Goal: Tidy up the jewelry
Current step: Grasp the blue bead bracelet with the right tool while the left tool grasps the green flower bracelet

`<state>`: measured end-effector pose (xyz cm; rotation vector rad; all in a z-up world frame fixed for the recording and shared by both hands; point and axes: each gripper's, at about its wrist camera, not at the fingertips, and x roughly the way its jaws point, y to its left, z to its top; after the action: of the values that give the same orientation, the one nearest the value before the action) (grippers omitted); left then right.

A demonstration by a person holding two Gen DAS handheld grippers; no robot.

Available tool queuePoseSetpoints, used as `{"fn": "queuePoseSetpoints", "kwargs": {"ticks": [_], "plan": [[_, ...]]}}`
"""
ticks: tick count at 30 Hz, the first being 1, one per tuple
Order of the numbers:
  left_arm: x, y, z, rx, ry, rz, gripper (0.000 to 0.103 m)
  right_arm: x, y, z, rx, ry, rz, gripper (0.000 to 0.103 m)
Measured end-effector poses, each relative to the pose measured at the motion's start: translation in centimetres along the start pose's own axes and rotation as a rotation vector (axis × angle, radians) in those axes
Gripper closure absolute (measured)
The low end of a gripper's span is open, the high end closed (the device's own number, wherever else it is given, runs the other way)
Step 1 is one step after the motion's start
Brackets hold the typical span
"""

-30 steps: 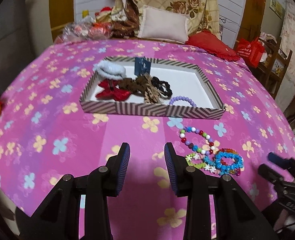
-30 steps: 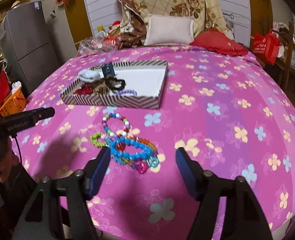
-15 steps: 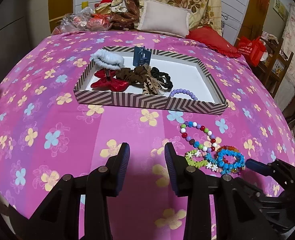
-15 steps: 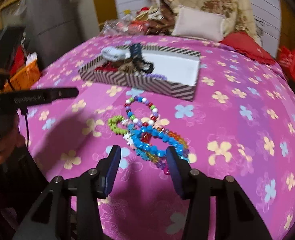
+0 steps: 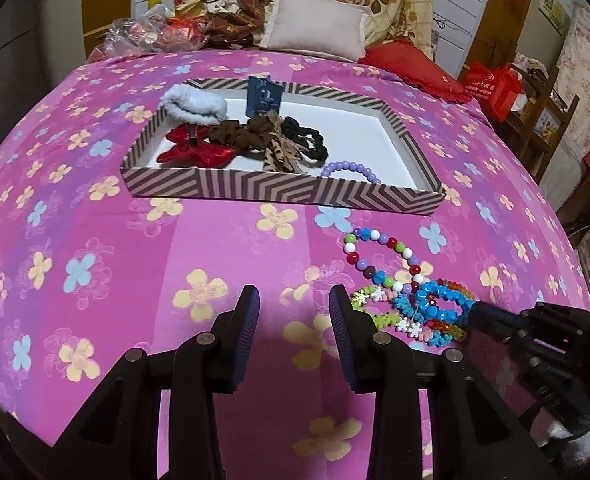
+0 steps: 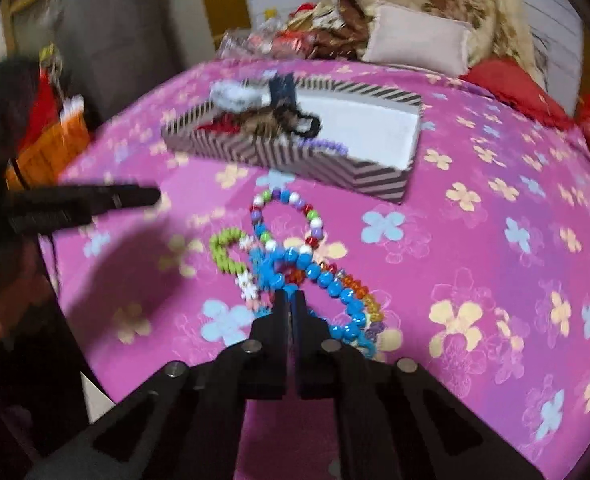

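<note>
A striped tray (image 5: pixel 279 193) (image 6: pixel 279 156) on the pink floral bedspread holds a red bow (image 5: pixel 195 152), scrunchies (image 5: pixel 255 136), a white fluffy band (image 5: pixel 195 104) and a purple bead bracelet (image 5: pixel 351 170). A pile of bead bracelets lies in front of the tray: a multicolour one (image 5: pixel 379 256) (image 6: pixel 291 216), a green one (image 6: pixel 227 248) and a blue bead bracelet (image 5: pixel 443 304) (image 6: pixel 327 280). My right gripper (image 6: pixel 291 298) (image 5: pixel 479 312) is shut on the near end of the blue bead bracelet. My left gripper (image 5: pixel 295 320) (image 6: pixel 151 196) is open and empty, left of the pile.
Pillows (image 5: pixel 315 28) and a red cushion (image 5: pixel 411 64) lie at the head of the bed. Plastic bags (image 5: pixel 151 28) sit at the back left. A wooden shelf with a red bag (image 5: pixel 495 84) stands on the right. An orange basket (image 6: pixel 51 148) stands left of the bed.
My right gripper moved forward to the bracelet pile and closed from wide open to shut on the blue bead bracelet. My left gripper stayed open and shifted slightly forward.
</note>
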<state>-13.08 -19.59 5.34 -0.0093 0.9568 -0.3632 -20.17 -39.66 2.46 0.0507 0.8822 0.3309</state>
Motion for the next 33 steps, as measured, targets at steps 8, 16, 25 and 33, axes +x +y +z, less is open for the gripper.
{"fn": "queuePoseSetpoints", "kwargs": {"ticks": [8,16,25,33], "plan": [[1.5,-0.5,-0.2,-0.014,0.051,-0.041,0.064,-0.3,0.1,0.1,-0.021,-0.007,0.016,0.098],[1.6,0.2,-0.2,-0.023,0.055,-0.033,0.064,2.2,1.6,0.6,-0.086,0.036,-0.004,0.081],[2.0,-0.2,-0.3,-0.015,0.064,-0.051,0.063,3.2,0.5,0.5,-0.036,0.071,0.032,0.087],[2.5,-1.3,-0.3,0.034,0.083,-0.096,0.059,0.2,-2.2,0.8,0.112,-0.037,0.106,0.094]]}}
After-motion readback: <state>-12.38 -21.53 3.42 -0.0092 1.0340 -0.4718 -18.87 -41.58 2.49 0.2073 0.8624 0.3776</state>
